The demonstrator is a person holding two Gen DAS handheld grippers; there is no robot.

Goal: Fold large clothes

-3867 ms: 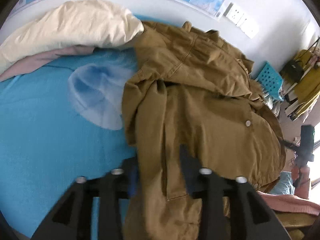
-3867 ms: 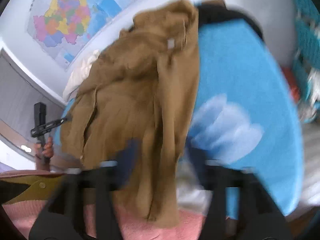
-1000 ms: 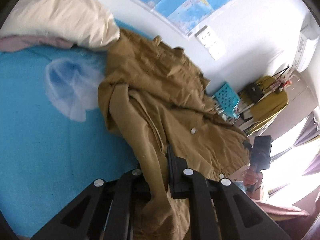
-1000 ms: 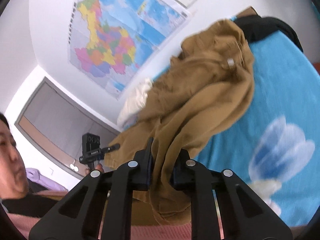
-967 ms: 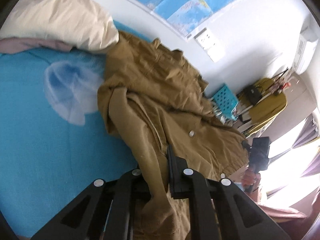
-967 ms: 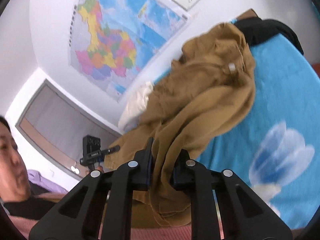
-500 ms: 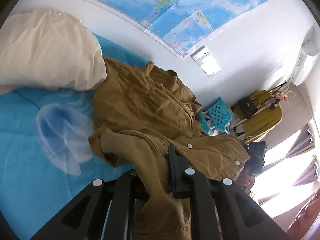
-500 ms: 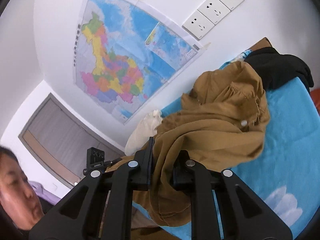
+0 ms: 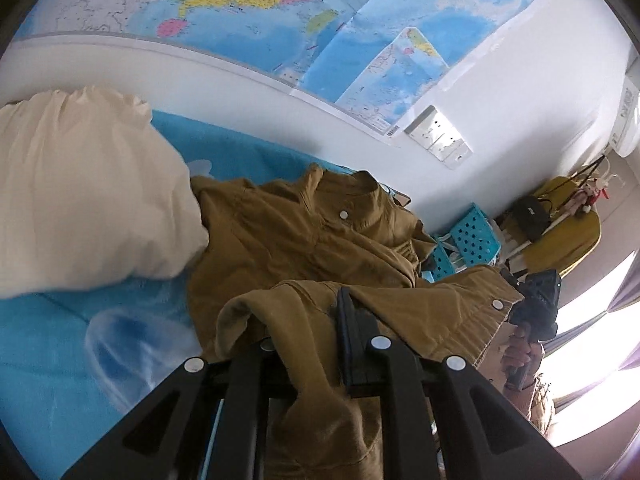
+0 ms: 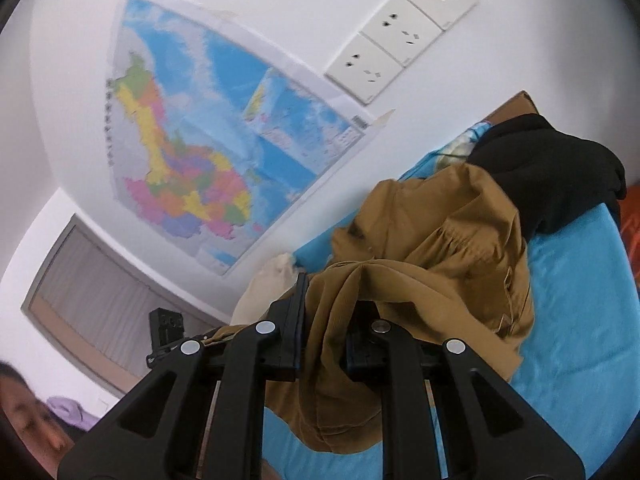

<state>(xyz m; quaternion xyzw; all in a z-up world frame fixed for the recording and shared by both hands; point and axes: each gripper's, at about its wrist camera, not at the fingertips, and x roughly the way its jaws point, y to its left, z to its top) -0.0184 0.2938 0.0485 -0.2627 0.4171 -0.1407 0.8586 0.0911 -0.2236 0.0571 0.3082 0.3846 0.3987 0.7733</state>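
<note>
Between both tongs (image 9: pixel 308 320) (image 10: pixel 328 312), unlabelled brown jacket (image 9: pixel 288 240), clamped.

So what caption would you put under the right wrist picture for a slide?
Right claw shut on a bunched fold of the brown jacket, lifted above the blue bed sheet.

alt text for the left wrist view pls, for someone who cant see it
The left gripper is shut on a bunched fold of a brown button-up jacket lying on a blue bed sheet. A cream pillow sits to the jacket's left, and a map hangs on the white wall behind.
</note>
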